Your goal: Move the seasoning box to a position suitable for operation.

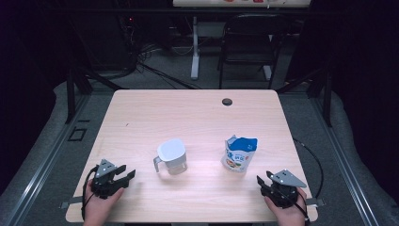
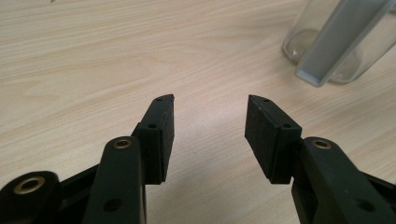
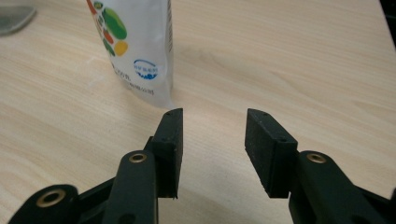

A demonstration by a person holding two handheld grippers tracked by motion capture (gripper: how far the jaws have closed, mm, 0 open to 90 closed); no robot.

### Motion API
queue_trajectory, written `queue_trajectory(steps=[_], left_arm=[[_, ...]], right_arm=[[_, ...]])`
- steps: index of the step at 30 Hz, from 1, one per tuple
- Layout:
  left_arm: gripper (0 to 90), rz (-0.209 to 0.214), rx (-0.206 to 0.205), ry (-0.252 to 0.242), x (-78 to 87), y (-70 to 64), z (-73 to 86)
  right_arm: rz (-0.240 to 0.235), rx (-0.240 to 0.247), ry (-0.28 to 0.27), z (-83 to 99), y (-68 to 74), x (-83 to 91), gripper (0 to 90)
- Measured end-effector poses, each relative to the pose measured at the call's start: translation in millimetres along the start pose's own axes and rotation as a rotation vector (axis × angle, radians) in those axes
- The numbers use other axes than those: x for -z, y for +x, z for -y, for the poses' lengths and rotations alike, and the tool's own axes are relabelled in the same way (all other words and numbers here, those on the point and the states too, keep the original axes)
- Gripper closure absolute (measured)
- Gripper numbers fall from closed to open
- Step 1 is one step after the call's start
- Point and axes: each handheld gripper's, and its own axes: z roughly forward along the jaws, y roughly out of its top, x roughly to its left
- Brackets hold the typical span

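Both grippers rest apart at the near desk edge, fingers spread wide and empty.

The jug (image 1: 170,157), cut off in the left gripper view, stands ahead-right of the left gripper (image 1: 126,173); the pouch (image 1: 239,154), top cropped, stands ahead-left of the right gripper (image 1: 262,178), bare desk (image 1: 188,113) beyond.

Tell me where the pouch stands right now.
In the high view the pouch stands upright right of the lidded jug, just ahead of the right gripper.

Print on pouch (image 3: 135,51) too blurred to read
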Motion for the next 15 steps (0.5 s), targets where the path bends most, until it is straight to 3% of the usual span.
queue_trajectory(steps=[2,8,9,12,13,15], left_arm=[[51.4,-0.024,-0.025,-0.003,-2.5,-4.9,0.3],[50.1,-0.009,-0.003,0.011,-4.4,-6.7,0.2],[50.1,-0.011,0.001,-0.005,-5.4,-6.5,1.0],[50.9,0.012,0.032,-0.02,-4.3,-5.8,1.7],[54.8,0.036,0.035,-0.023,-2.1,-6.3,1.2],[56.1,0.039,0.027,-0.03,-1.6,-7.1,1.1]], right_arm=[[0.001,-0.002,-0.009,-0.1,-1.5,1.8,57.5],[-0.012,-0.004,-0.034,2.4,-7.1,2.6,57.6],[-0.011,0.001,-0.033,2.1,-8.3,2.5,59.0],[-0.029,-0.025,-0.039,3.2,-9.1,0.9,61.4],[-0.033,-0.024,-0.026,3.8,-9.3,0.2,61.4],[-0.04,-0.028,-0.026,4.0,-8.9,-0.6,61.2]])
